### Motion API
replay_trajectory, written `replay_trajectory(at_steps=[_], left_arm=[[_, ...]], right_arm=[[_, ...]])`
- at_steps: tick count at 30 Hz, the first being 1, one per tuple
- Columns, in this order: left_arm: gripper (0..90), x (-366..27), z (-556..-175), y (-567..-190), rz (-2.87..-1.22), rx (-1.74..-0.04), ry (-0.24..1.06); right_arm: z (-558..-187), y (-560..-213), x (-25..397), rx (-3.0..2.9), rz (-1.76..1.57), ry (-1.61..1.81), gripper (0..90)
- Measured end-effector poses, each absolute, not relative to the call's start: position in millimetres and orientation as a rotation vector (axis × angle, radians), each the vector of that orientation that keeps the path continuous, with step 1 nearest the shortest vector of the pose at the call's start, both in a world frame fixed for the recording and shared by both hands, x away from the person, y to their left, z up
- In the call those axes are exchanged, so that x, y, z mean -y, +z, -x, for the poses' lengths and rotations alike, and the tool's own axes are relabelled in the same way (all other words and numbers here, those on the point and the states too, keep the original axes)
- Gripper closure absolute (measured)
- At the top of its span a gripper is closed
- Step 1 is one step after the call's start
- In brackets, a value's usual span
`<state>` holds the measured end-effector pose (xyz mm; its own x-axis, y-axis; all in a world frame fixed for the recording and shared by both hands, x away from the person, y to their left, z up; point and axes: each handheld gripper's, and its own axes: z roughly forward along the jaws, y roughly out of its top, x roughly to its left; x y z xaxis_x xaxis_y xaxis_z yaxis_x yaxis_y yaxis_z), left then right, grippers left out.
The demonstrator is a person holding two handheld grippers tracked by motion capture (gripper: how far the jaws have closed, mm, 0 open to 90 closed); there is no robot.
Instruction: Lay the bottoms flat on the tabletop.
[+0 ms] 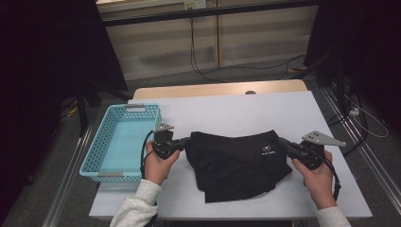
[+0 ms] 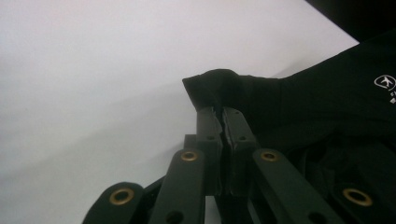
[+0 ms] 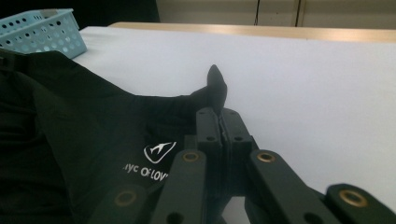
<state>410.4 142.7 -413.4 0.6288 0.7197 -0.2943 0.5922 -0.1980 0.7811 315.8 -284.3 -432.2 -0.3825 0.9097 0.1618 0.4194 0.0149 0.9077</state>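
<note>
Lying across the middle of the white worktop, the black garment spreads between the two grippers, its small white logo near the right end. A light blue perforated basket stands at the left edge, just beside the left gripper; nothing lies between it and the cloth. The left gripper's jaws are closed on the garment's left corner. The right gripper has its jaws clamped on the right corner, a tip of fabric poking up beyond them.

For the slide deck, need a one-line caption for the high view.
Both claws, left and right, pinch opposite corners of a black garment on the white table, blue basket at left.
</note>
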Motion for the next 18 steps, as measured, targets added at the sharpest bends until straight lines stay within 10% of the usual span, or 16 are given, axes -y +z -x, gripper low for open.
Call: replay_trajectory(at_steps=[18], left_arm=[[86.6,-148,-431,-380,-1.835,-1.028,0.212]], right_arm=[[-357,-394,280,-1.755,-1.305,1.398,88.0]])
